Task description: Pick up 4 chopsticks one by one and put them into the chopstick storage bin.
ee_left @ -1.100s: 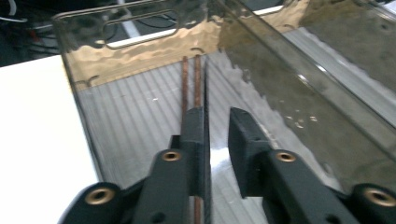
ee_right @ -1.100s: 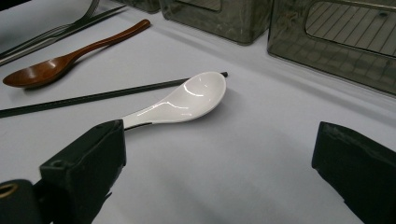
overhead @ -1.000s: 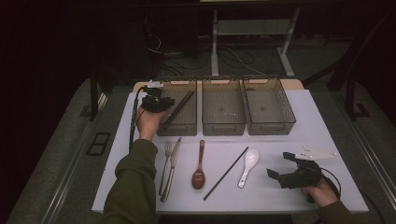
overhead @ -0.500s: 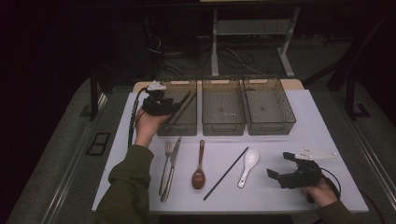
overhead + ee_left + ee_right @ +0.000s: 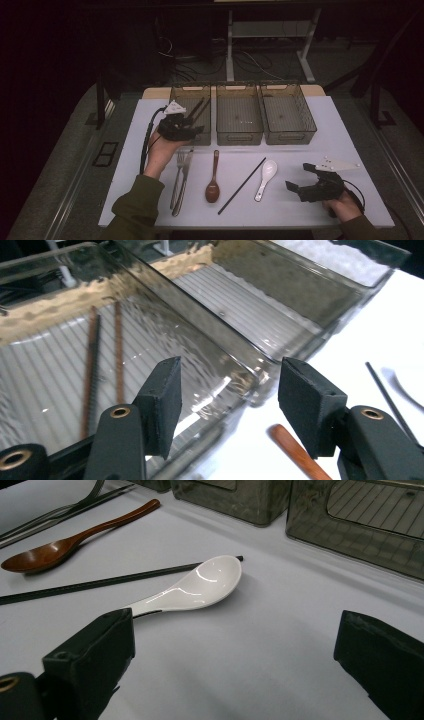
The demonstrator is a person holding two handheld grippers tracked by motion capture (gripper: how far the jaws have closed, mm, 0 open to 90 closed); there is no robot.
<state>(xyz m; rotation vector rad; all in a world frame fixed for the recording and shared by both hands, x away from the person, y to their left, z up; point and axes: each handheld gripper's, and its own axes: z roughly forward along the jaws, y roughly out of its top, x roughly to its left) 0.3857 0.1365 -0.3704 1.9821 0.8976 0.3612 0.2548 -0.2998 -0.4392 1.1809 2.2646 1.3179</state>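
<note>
At the near edge of the left bin (image 5: 176, 97), the left tool (image 5: 196, 129) hangs with its jaws spread and nothing between them; they have just been opening. Two brown chopsticks (image 5: 105, 360) lie on the ribbed floor of that bin, while the middle bin (image 5: 239, 131) and the right bin (image 5: 306, 117) look empty. Drawing back carelessly, the left tool could clip the bin wall and shift it. On the white bench (image 5: 350, 140) wait a fork (image 5: 176, 177), a knife (image 5: 184, 180), a wooden spoon (image 5: 213, 182), a black chopstick (image 5: 242, 185) and a white spoon (image 5: 195, 587). The right tool (image 5: 300, 182) rests wide apart near the white spoon, gripping nothing.
</note>
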